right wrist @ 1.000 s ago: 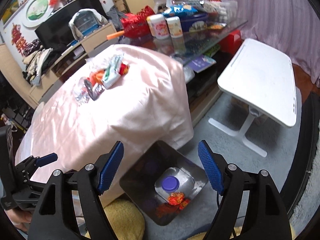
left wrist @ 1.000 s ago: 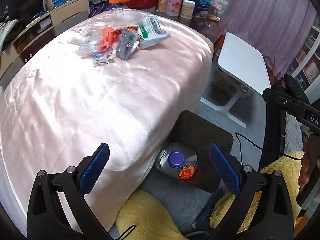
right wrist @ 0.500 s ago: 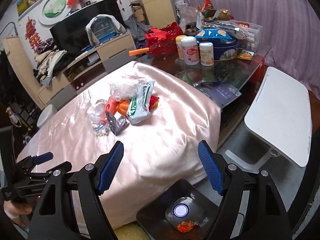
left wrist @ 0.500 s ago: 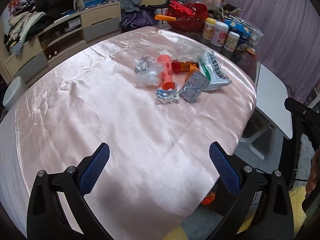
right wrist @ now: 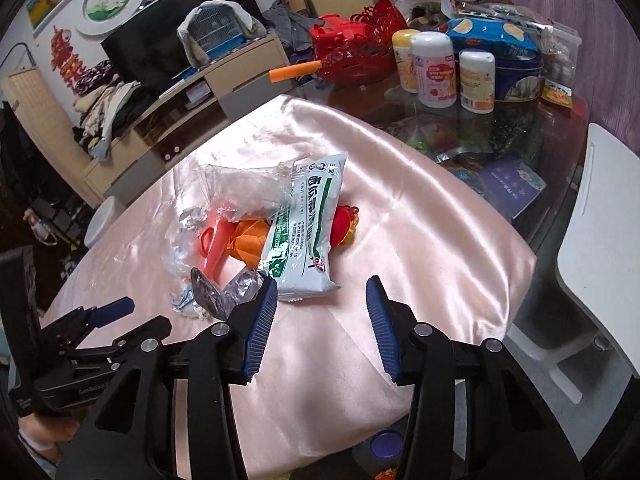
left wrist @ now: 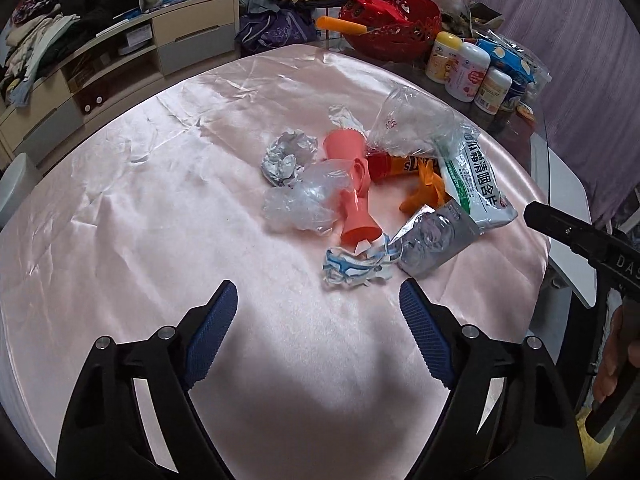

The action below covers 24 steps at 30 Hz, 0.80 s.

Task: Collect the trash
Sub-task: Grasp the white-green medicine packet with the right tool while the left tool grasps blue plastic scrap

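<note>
A heap of trash lies on the pink satin cloth [left wrist: 160, 208]: a white-and-green packet [left wrist: 476, 176] [right wrist: 308, 232], a salmon plastic cup [left wrist: 352, 184], crumpled clear plastic [left wrist: 304, 200], a silver foil pouch [left wrist: 436, 236], a blue-and-white crumpled wrapper [left wrist: 356, 268] and an orange wrapper [left wrist: 424, 188]. My left gripper [left wrist: 318, 308] hovers just short of the blue-and-white wrapper, its jaws closing with nothing between them. My right gripper [right wrist: 322, 300] sits just right of the packet's near end, jaws closing, empty.
Bottles [right wrist: 434, 70], a red basket [right wrist: 352, 50] and snack bags crowd the glass table behind the cloth. A white side table [right wrist: 600, 216] stands at right. Below the table edge a bin holds a purple-capped bottle [right wrist: 386, 442]. A TV cabinet [left wrist: 100, 68] lines the back.
Both grippers have swung from the floor bin up over the table toward the trash heap. Both pairs of jaws have narrowed.
</note>
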Each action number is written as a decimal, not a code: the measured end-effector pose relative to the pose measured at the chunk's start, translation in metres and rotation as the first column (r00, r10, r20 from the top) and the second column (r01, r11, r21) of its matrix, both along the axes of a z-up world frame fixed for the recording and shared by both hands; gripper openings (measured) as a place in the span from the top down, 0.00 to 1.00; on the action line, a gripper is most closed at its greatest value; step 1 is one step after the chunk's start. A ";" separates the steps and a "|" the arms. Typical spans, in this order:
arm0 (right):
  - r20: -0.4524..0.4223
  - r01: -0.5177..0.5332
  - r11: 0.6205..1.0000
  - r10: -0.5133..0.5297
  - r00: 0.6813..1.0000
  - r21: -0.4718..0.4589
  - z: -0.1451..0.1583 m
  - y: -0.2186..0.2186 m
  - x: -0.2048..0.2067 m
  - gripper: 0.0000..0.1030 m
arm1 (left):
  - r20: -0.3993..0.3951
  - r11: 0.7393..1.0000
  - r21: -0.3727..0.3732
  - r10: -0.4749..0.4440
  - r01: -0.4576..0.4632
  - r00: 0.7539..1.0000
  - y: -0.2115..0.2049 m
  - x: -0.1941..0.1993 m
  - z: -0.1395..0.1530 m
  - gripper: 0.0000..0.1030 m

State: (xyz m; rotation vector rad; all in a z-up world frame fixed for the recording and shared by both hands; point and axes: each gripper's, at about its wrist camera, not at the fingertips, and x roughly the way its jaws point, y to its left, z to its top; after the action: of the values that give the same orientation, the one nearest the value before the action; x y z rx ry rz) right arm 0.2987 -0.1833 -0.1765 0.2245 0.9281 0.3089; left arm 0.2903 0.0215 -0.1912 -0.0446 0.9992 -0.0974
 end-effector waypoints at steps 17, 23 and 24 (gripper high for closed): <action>-0.042 -0.034 0.998 0.036 0.998 0.048 -0.019 0.008 0.019 0.86 | -0.048 0.998 -0.041 -0.058 0.056 0.997 -0.018 0.028 -0.022 0.71; -0.021 -0.070 0.998 0.070 0.997 0.006 -0.013 0.017 0.016 0.91 | -0.044 0.998 -0.031 -0.061 0.060 0.997 -0.018 0.023 -0.018 0.90; -0.013 -0.076 0.997 0.076 0.997 0.000 -0.010 0.018 0.015 0.92 | -0.040 0.998 -0.029 -0.062 0.061 0.997 -0.017 0.021 -0.016 0.90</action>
State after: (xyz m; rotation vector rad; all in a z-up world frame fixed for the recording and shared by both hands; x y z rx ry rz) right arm 0.3133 -0.1651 -0.1869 0.1914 0.9505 0.3775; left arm 0.3111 0.0045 -0.2076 -0.0411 1.0406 -0.1676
